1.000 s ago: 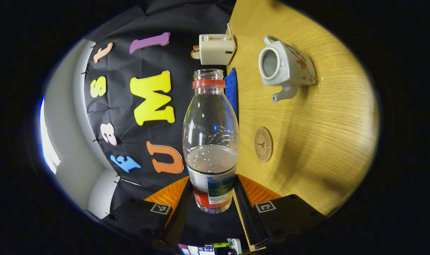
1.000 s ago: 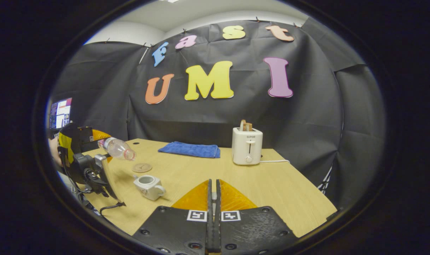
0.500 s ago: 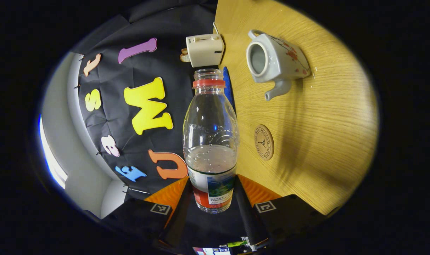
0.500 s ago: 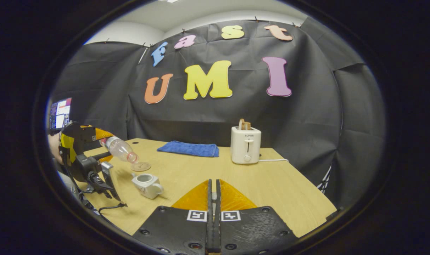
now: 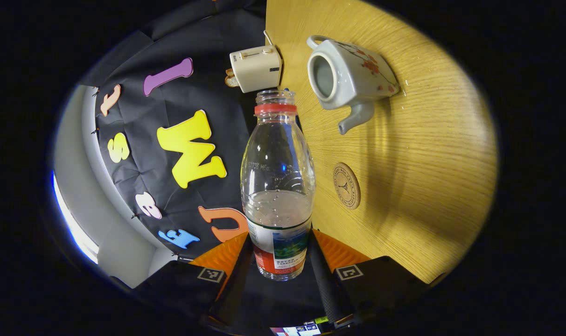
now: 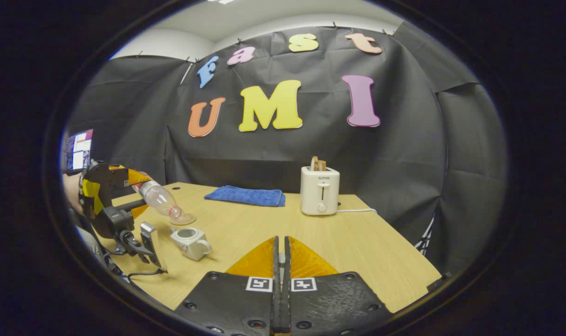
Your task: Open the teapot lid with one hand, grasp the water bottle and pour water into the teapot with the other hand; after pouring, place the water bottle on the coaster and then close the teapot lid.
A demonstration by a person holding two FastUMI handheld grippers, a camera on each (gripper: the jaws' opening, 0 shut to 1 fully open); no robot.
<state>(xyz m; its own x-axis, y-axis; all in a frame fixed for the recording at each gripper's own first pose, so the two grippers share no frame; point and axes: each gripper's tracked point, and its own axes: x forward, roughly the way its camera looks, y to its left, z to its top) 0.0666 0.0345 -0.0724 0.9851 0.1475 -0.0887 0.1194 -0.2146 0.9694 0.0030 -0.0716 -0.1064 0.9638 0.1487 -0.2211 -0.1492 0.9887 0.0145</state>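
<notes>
above the lidless teapot (image 5: 343, 77), left gripper (image 5: 278, 261) clamps tilted uncapped bottle (image 5: 277, 186); right gripper (image 6: 280, 261) closed, seemingly empty.

My left gripper (image 5: 277, 261) wears black housings with ribbed orange panels and a square black-and-white marker on each side. My right gripper (image 6: 280, 298) has matching markers, round screws, and jaws pressed flat together.

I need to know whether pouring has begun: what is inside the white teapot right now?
The white flowered ceramic teapot stands lidless; through its mouth only pale inner wall shows, no water visible. Its bottom is hidden. The clear plastic water bottle, tilted toward it in the left gripper, holds water.
</notes>
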